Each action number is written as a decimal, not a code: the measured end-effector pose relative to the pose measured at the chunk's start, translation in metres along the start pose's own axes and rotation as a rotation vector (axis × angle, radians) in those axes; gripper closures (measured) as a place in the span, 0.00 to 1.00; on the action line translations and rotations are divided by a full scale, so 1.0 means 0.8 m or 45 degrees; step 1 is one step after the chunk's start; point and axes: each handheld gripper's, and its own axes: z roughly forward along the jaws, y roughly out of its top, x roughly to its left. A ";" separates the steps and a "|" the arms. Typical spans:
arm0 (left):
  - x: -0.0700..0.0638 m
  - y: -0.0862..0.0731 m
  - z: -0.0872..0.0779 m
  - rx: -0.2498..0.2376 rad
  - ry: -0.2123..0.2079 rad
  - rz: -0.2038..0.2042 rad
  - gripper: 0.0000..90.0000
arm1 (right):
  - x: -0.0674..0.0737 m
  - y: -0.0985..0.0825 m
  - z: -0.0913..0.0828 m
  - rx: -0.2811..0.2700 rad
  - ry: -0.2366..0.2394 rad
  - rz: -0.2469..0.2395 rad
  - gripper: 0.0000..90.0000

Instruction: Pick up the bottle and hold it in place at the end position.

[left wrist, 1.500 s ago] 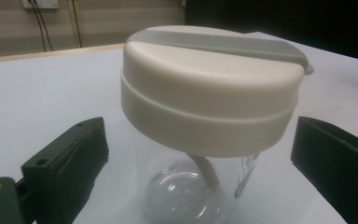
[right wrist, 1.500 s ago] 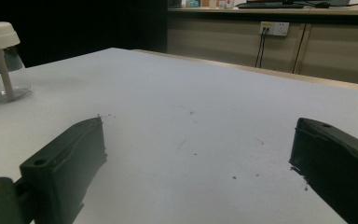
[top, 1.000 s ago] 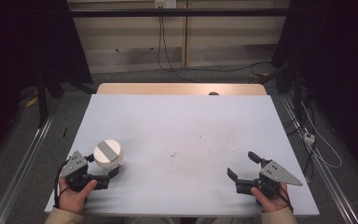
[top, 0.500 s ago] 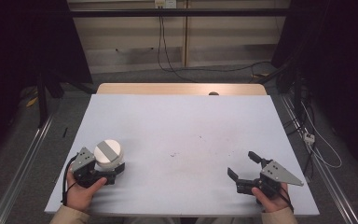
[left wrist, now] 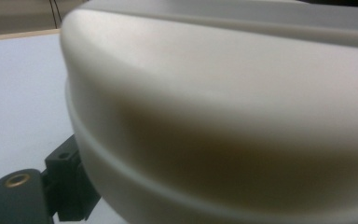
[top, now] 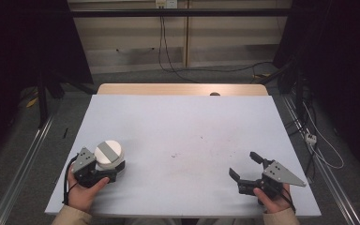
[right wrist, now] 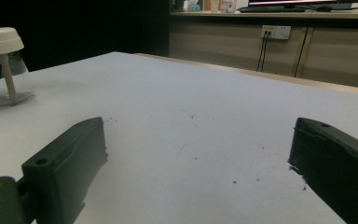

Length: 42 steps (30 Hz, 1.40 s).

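white-lidded clear jar [top: 109,156] stands upright near the table [top: 183,122] front-left corner. left gripper [top: 114,172] jaws have just been closing around its base, jar between them, looks gripped. right gripper [top: 246,167] well apart at front right, jaws wide, holding nothing.

Two black hand-held grippers, left [top: 104,174] and right [top: 244,167], grey three-cornered top plates, black trailing cables, beige sleeves
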 end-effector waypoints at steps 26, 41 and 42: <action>0.005 0.011 0.005 -0.089 -0.001 -0.045 0.20 | -0.003 0.001 -0.001 -0.021 -0.008 0.012 0.04; -0.012 0.036 0.037 -0.128 -0.050 0.011 0.20 | -0.003 0.002 0.002 -0.018 -0.003 0.005 0.04; -0.013 0.037 0.039 -0.132 -0.052 0.014 0.20 | -0.003 0.002 0.002 -0.017 -0.002 0.004 0.04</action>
